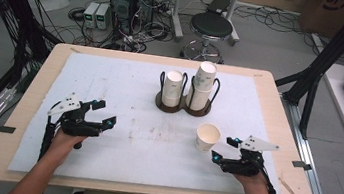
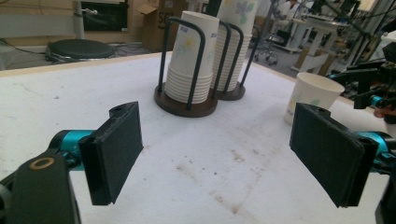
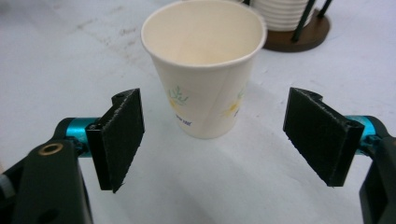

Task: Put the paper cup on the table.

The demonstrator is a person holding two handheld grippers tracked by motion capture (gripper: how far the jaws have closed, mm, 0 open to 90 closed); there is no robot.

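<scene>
A single paper cup [image 1: 207, 137] stands upright on the white mat, right of the middle. My right gripper [image 1: 222, 149] sits just behind it on the near side, open, with the cup [image 3: 205, 65] slightly beyond its wide jaws and touching neither pad. My left gripper [image 1: 106, 111] rests at the left of the mat, open and holding nothing. A dark wire cup holder [image 1: 182, 106] at the table's centre back carries two stacks of paper cups, a shorter left stack [image 1: 172, 88] and a taller right stack [image 1: 203, 83]. From the left gripper view, the holder [image 2: 187, 105] and the lone cup [image 2: 310, 95] lie ahead.
The white mat [image 1: 129, 142] covers most of the wooden table [image 1: 35, 89]; it is stained near the middle. Beyond the far edge stand a black stool [image 1: 210, 29] and electronics with cables [image 1: 132, 1] on the floor. Black frame posts [image 1: 327, 52] rise at both sides.
</scene>
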